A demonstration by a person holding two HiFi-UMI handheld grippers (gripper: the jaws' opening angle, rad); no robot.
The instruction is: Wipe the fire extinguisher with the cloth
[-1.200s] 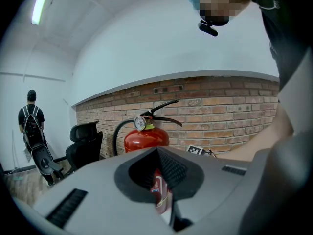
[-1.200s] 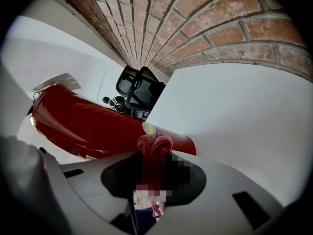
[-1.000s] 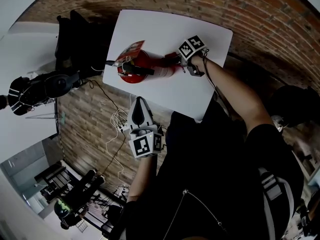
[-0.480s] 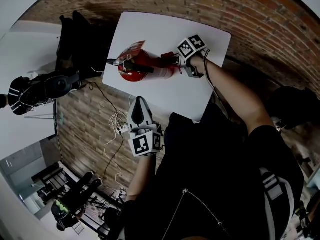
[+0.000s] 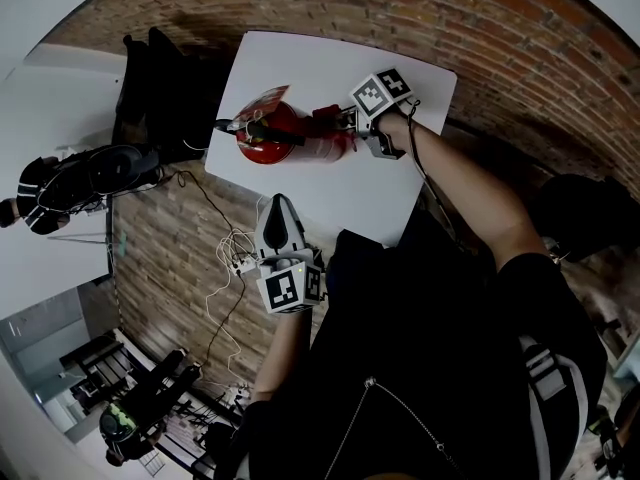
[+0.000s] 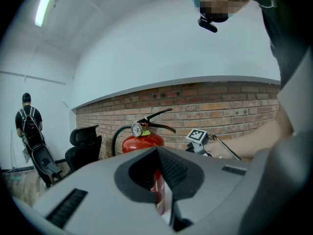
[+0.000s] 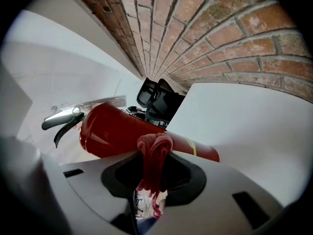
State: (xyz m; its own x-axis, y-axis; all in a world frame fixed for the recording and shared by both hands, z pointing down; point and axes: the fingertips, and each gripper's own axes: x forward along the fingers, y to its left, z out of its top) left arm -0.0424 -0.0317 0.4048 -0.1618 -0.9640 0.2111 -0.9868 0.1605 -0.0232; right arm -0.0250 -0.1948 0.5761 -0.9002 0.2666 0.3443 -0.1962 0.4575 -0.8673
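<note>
Mid-wipe: R gripper [image 5: 345,121] pinching cloth [image 7: 154,148] on extinguisher [image 7: 110,129] side, L gripper [image 5: 279,213] closed, empty, well off it; next prob drag cloth along body.

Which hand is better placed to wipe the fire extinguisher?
Right. The right tongs hold the red cloth at the red fire extinguisher; the left tongs are shut, empty, short of the white table.

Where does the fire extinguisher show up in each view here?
Head view: fire extinguisher upper centre, on the white table.
Left gripper view: extinguisher centre, slightly low.
Right gripper view: extinguisher left of centre, behind the cloth.
Shared landmark: the black chair.
</note>
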